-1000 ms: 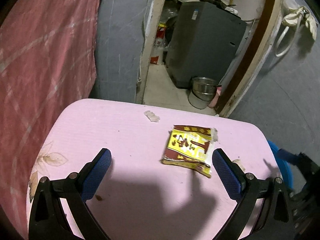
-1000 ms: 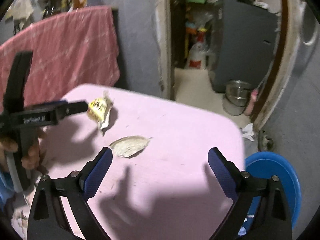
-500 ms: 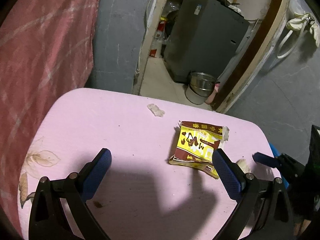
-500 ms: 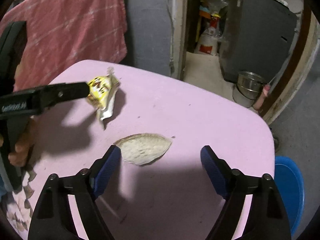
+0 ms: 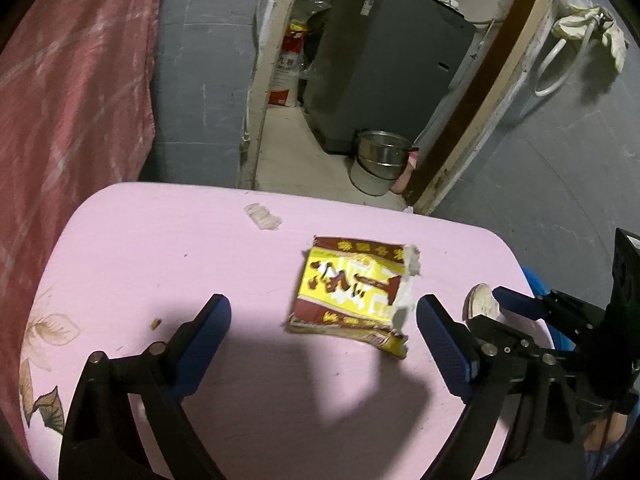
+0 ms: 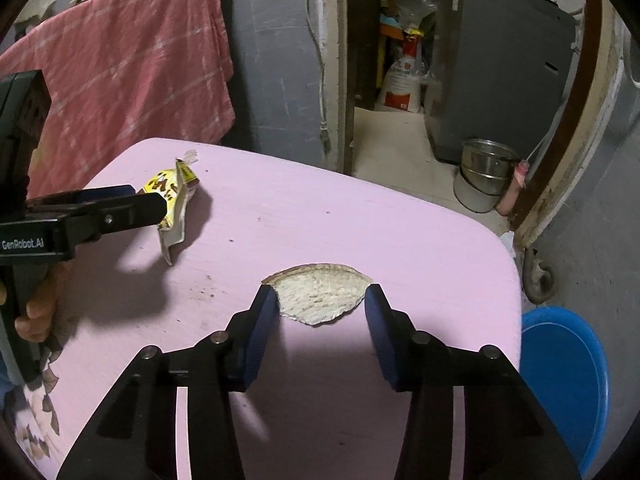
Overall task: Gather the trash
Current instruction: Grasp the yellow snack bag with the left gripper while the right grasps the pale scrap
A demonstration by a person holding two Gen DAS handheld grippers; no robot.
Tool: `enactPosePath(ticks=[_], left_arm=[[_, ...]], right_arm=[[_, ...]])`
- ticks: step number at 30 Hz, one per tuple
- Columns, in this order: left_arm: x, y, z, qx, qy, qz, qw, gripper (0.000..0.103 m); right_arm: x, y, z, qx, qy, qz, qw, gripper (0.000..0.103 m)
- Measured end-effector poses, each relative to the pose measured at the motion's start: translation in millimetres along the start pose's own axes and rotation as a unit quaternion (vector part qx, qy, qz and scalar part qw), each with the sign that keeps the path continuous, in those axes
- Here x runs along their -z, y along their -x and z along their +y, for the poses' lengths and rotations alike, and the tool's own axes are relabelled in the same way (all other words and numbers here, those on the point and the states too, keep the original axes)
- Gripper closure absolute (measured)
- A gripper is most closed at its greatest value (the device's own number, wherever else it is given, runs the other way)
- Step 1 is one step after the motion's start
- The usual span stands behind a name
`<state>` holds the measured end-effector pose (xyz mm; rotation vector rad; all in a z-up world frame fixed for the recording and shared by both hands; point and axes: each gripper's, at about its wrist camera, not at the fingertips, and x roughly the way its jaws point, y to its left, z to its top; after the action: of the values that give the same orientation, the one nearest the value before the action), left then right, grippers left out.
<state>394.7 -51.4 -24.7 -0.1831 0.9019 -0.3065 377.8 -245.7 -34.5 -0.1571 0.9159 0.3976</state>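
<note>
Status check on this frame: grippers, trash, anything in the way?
Both open. Right gripper straddling beige scrap; left gripper around yellow wrapper. Small scrap farther back. Nothing blocking.

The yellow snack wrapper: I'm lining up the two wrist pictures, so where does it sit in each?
Left wrist: the yellow snack wrapper lies flat on the pink table, right of centre, just ahead of the left claw.
Right wrist: the wrapper is at upper left, partly behind the left claw's fingers.
Shared landmark: the steel pot on the floor by the doorway.
</note>
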Motion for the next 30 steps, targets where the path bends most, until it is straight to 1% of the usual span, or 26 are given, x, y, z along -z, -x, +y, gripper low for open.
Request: enactPosePath(ticks=[2, 5, 6, 7, 9, 11, 16, 18, 19, 23, 25, 26, 28, 30], left_arm=[[-1.0, -1.7, -5.7, -0.001, -0.011, -0.003, 0.9999, 0.013], [-1.8, -7.0, -18.6, -0.010, -0.038, 0.004, 0.9992, 0.013], [-1.1, -9.1, -22.7, -0.019, -0.048, 0.008, 0.9986, 0.017], [-0.6, -11.3, -27.0, -0.027, -0.055, 0.011, 0.9981, 0.026], [0.9, -17.0, -30.4, -0.038, -0.060, 0.022, 0.9972, 0.036], [2.1, -16.9, -32.3, -0.045, -0.062, 0.020, 0.9969, 0.040], [2.2, -14.8, -25.5, -0.034, -0.048, 0.016, 0.9981, 0.044], [2.0, -13.6, -22.6, -0.030, -0.042, 0.015, 0.9986, 0.045], [2.0, -12.8, -21.3, -0.030, -0.039, 0.014, 0.9987, 0.045], [0.2, -7.5, -16.3, -0.035, -0.022, 0.011, 0.9991, 0.046], [-0.2, -4.1, -9.8, -0.035, -0.009, 0.007, 0.9993, 0.046], [0.1, -2.3, -5.7, -0.034, -0.002, 0.006, 0.9994, 0.046], [-0.2, 0.4, -1.2, -0.032, 0.009, 0.002, 0.9994, 0.046], [-0.6, 2.2, 3.1, -0.028, 0.017, 0.000, 0.9995, 0.046]], right_arm=[[0.3, 1.2, -4.1, -0.005, -0.010, -0.001, 1.000, 0.061], [1.7, 3.2, -7.7, -0.013, -0.017, 0.001, 1.000, 0.061], [1.8, 3.7, -8.8, -0.013, -0.018, 0.002, 1.000, 0.061], [1.8, 4.2, -9.5, -0.013, -0.018, 0.003, 1.000, 0.061], [2.0, 5.1, -10.3, -0.011, -0.018, 0.003, 1.000, 0.061], [1.6, 5.8, -11.7, -0.012, -0.020, 0.003, 1.000, 0.061], [2.0, 5.2, -13.4, -0.020, -0.030, -0.001, 0.999, 0.059], [1.5, 3.8, -13.6, -0.027, -0.034, 0.000, 0.999, 0.052], [1.1, 3.1, -13.0, -0.028, -0.033, 0.000, 0.999, 0.051], [-2.9, -1.5, -5.4, -0.021, -0.020, 0.001, 1.000, 0.046], [-4.8, -4.5, -1.0, -0.008, -0.007, 0.002, 1.000, 0.045], [-6.2, -6.6, 2.5, -0.001, 0.001, 0.002, 1.000, 0.043], [-8.0, -8.9, 5.7, -0.001, 0.008, 0.001, 1.000, 0.036], [-8.4, -10.8, 7.9, 0.003, 0.015, 0.000, 1.000, 0.034]])
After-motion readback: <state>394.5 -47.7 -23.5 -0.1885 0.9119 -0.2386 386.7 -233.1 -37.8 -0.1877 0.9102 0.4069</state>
